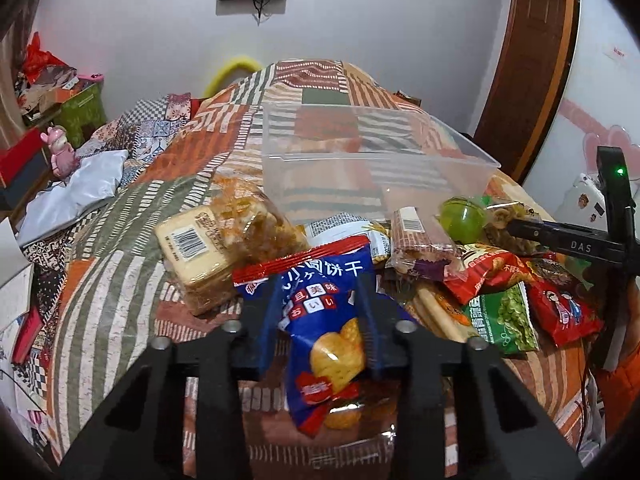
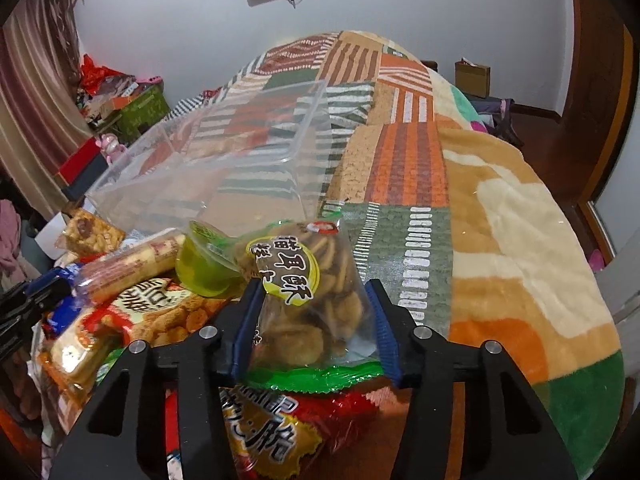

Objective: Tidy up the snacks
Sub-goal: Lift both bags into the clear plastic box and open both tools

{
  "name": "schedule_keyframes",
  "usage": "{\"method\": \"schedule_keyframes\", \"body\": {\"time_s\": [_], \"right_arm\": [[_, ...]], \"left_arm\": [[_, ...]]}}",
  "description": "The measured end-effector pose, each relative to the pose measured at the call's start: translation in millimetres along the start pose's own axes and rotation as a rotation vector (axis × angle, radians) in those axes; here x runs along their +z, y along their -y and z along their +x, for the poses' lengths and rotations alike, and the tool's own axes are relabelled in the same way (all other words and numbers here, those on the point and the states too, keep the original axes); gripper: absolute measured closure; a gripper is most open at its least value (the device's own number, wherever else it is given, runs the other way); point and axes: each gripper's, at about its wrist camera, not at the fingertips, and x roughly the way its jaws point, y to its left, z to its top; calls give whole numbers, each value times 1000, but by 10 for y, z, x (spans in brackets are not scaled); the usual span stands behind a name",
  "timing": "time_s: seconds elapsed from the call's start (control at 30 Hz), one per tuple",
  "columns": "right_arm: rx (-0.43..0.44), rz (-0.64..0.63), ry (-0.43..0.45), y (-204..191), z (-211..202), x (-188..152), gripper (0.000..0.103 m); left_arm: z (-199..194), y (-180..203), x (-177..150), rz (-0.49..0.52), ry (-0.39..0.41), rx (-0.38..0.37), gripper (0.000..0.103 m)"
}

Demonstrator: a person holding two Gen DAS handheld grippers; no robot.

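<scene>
A clear rectangular plastic container (image 1: 372, 160) sits open and empty on a patchwork bedspread, just behind a heap of snacks. At the front of the heap, a blue-and-red foil biscuit packet (image 1: 324, 328) stands tilted, its sides pinched inward. Left of it lies a clear-wrapped block of pale crackers (image 1: 192, 256), barcode up. To the right, a green jelly cup (image 2: 204, 264) rests beside a transparent bag of brown swirled crisps with a yellow-green label (image 2: 308, 296). A green pea packet (image 1: 500, 316) lies nearer, flat.

Snack packets (image 1: 420, 264) heaped on bedspread (image 1: 120, 240), plastic bin (image 1: 360, 160) just behind them, pillow (image 1: 76, 192) left
</scene>
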Motion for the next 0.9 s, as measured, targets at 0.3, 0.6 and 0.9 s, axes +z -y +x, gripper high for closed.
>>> {"method": "schedule_keyframes", "body": {"time_s": [0.3, 0.6, 0.9], "right_arm": [[12, 4, 34, -15, -133, -22, 57], [23, -8, 48, -75, -185, -75, 57], [42, -21, 71, -180, -243, -90, 58]], "left_arm": [[12, -247, -46, -126, -50, 52, 26], [171, -483, -83, -306, -150, -121, 23], [213, -293, -29, -260, -153, -162, 49]]}}
